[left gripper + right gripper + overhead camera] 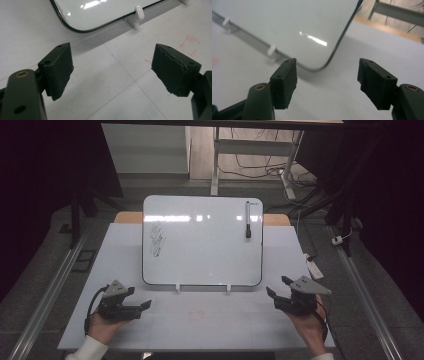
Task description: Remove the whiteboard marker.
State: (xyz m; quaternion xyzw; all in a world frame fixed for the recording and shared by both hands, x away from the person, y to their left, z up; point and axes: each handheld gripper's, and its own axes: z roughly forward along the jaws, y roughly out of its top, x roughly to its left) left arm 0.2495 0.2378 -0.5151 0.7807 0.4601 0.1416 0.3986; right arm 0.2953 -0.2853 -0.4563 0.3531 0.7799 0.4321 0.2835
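Note:
A white whiteboard leans on two small white feet in the middle of the table, with black scribbles on its left part. A black marker sticks near its top right corner. My left gripper rests low at the front left, open, nothing between its jaws; its own view shows the board's lower corner and one white foot ahead. My right gripper sits at the front right, open and empty, facing the board's lower right corner.
The table top is white with faint red marks in front of the board. A white tag lies at the right edge. Behind the table stand a white desk frame and cables on the floor.

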